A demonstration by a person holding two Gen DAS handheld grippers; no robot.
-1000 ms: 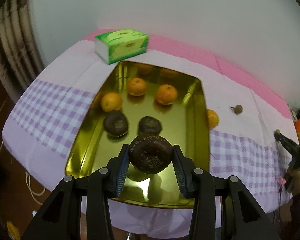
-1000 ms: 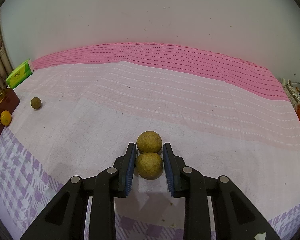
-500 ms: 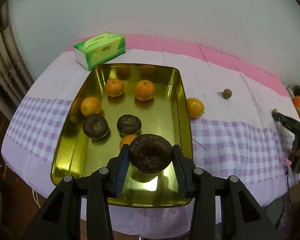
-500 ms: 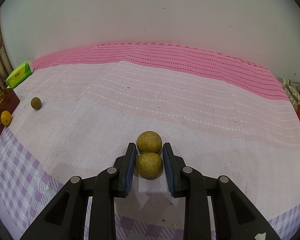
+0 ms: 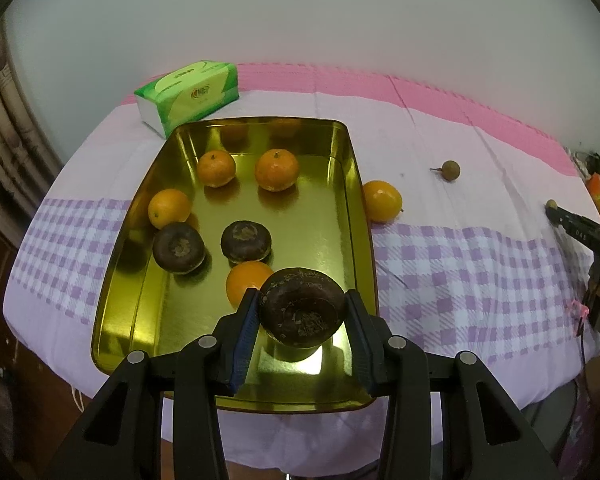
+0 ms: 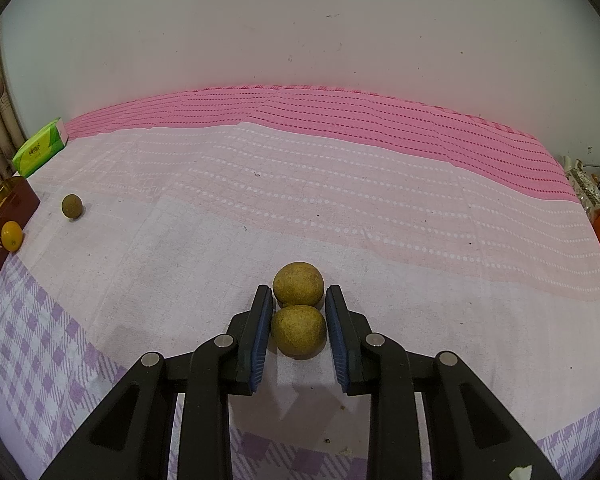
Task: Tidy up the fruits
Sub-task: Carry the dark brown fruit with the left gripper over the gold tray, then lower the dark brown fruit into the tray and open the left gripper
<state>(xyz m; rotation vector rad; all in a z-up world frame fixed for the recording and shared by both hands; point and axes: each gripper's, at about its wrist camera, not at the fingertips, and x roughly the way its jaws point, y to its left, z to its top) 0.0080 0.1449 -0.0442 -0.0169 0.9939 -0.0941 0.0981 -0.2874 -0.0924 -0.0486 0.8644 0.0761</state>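
Left wrist: left gripper (image 5: 302,312) clamps dark fruit (image 5: 302,312), hiding orange (image 5: 246,282); right gripper (image 6: 298,320) contact with longan (image 6: 298,330) unclear

I'm working in a home: ahead lies a pink checked tablecloth (image 6: 340,200), a tissue pack (image 5: 188,96), curtains (image 5: 4,152) left.

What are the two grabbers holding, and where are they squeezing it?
The left gripper squeezes a dark brown fruit by its two sides. The right gripper straddles a brownish-green fruit on the cloth; a real squeeze cannot be told.
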